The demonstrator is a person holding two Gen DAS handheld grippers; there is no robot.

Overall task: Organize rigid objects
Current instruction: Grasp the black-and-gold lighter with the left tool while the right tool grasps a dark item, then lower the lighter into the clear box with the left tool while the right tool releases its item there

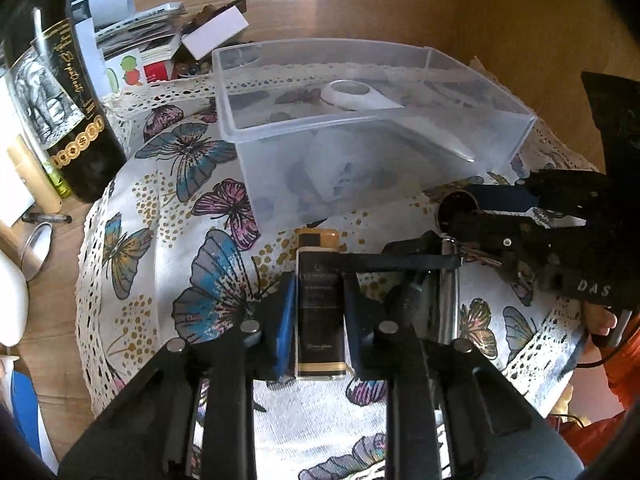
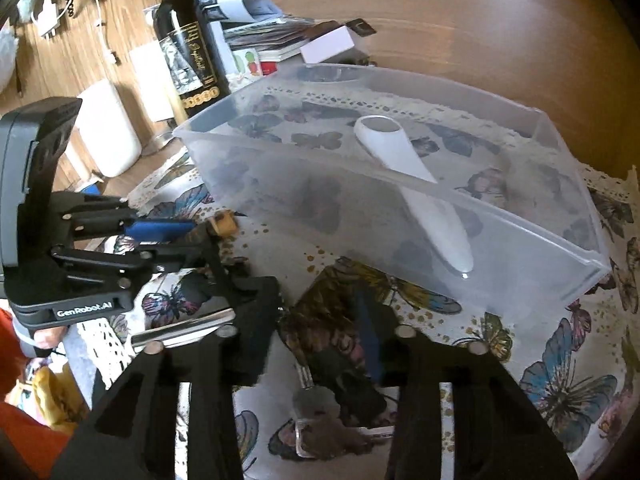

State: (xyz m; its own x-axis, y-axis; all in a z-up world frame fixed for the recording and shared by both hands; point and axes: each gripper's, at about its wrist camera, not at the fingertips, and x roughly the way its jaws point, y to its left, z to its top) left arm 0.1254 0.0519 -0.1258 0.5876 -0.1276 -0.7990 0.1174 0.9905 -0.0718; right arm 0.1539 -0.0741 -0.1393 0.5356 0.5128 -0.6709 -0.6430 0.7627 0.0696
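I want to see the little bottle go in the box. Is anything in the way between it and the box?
Nothing visible lies on the butterfly cloth between the small bottle, held in the left gripper, and the clear plastic box. Only the box's near wall stands ahead, so the bottle must go up over it.

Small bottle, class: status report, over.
Left gripper shut on small bottle, lying on cloth. Right gripper astride key bunch, grip unclear. Clear bin ahead, holds white shoehorn.

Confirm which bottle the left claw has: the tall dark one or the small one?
The small amber-capped bottle, lying on the cloth between the left claw fingers. The wine bottle stands untouched.
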